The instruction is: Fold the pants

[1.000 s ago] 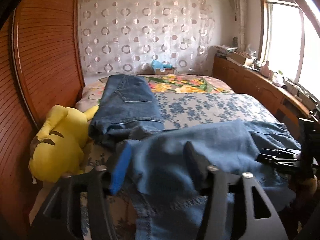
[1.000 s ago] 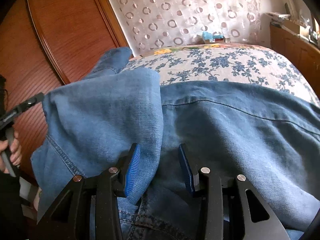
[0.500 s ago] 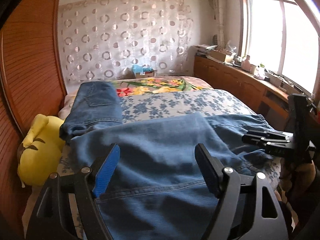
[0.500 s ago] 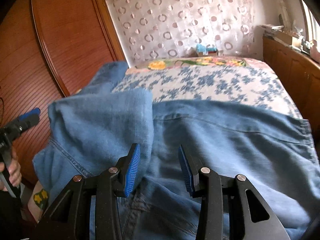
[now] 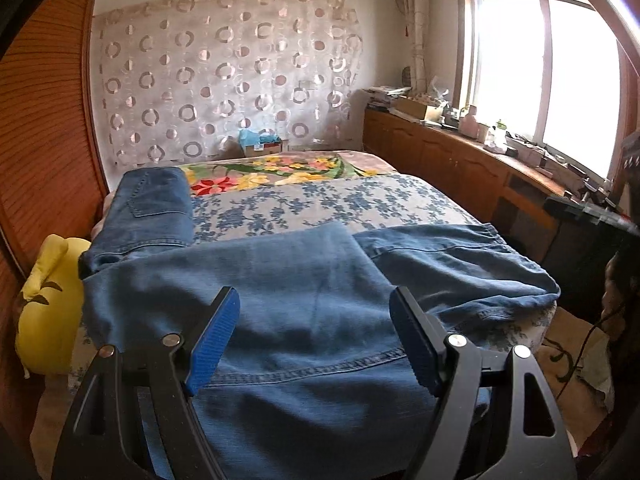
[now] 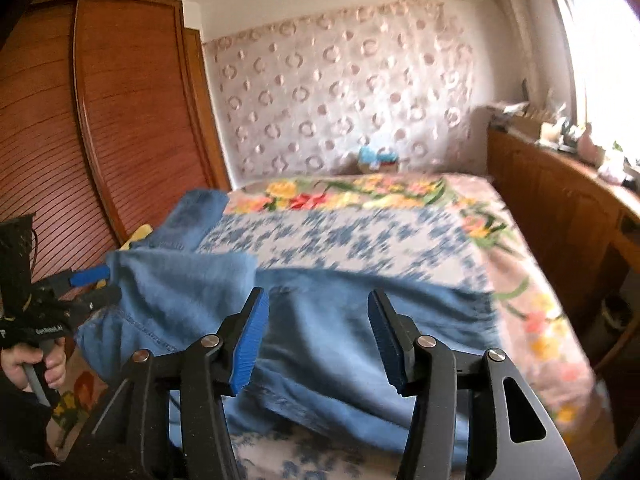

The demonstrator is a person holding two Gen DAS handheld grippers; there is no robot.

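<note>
**Ann:** Left gripper [image 5: 314,338] hung released over the light blue pants [image 5: 304,280], blue pads spread wide and nothing between them. Its jaws had just been opening.

**Ben:** And the pants themselves?

**Ann:** They lay across the near end of the bed [image 5: 360,200], one part doubled over onto the rest, its edge running slantwise near the middle. At the far left sat a yellow plush toy [image 5: 44,304], then a pair of darker jeans [image 5: 154,208] already folded by the wooden wardrobe [image 5: 44,140].

**Ben:** Moving right, what about the other hand?

**Ann:** Right gripper [image 6: 316,338] was let go too, and its jaws had just been opening. The pads stood apart above the denim, clear of the cloth. From its camera you could see a hand [image 6: 36,364] at the left edge clutching the left tool's handle.

**Ben:** So which step was that?

**Ann:** I'd have said one fold was freshly laid and both tools had backed off it. The bundle looked loose and still too long, so the job seemed partway through.

**Ben:** What did the next move need?

**Ann:** Probably a fresh pinch at each corner of one end, both layers caught together, then an even carry across. Soft denim slumps; an uneven lift could have dragged the folded part askew.
</note>
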